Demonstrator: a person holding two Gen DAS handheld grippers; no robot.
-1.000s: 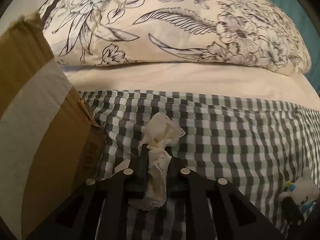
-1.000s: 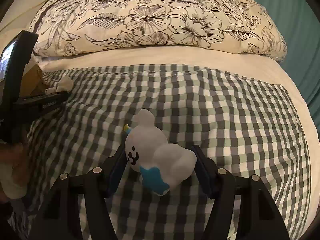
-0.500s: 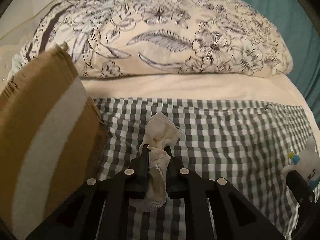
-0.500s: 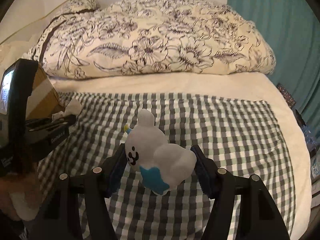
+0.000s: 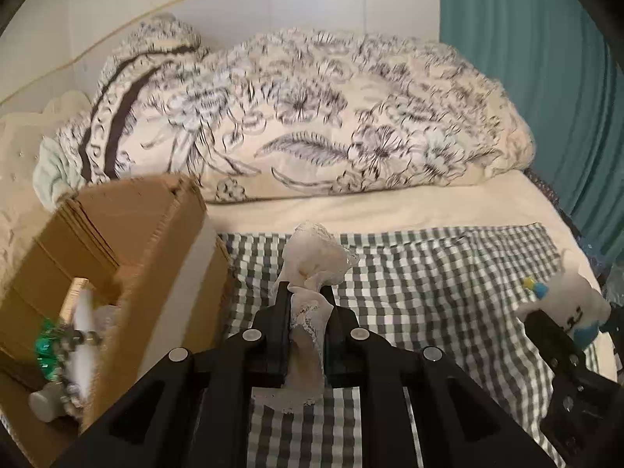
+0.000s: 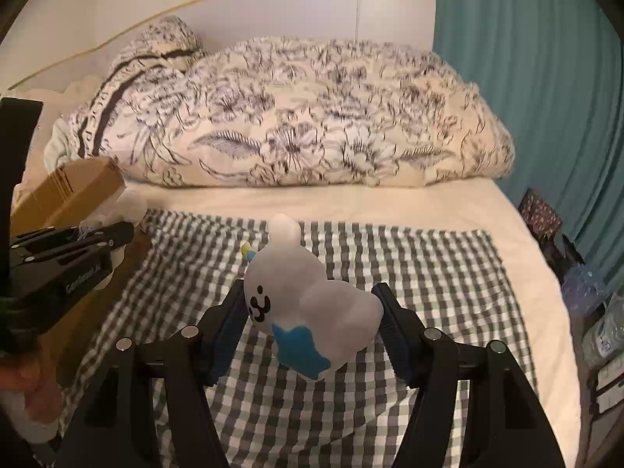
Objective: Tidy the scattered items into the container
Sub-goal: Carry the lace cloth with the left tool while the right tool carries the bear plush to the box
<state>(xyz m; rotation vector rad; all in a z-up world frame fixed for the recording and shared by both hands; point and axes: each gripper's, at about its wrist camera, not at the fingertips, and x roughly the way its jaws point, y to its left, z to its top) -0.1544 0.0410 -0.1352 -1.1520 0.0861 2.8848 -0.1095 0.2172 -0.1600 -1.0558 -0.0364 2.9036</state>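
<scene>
Carry to the cardboard box, both tongs loaded

Transport is the step in hand. The left tongs (image 5: 306,304) are clamped tight on a cream lace-trimmed cloth (image 5: 312,261), which bunches above the fingertips and hangs below them, just right of the cardboard box (image 5: 128,241). The right tongs (image 6: 308,312) grip a white plush seal with a blue patch (image 6: 308,304), jaws held wide by its body, well to the right of the box and above the checked blanket (image 6: 409,273) on the bed. The box stands open at the blanket's left edge; a green beaded item (image 5: 48,345) and some blurred white things already lie inside.

Next, I judge, the cloth must be brought over the box's near wall and let go above the opening; the seal follows, and needs the left tongs out of the way first.
</scene>
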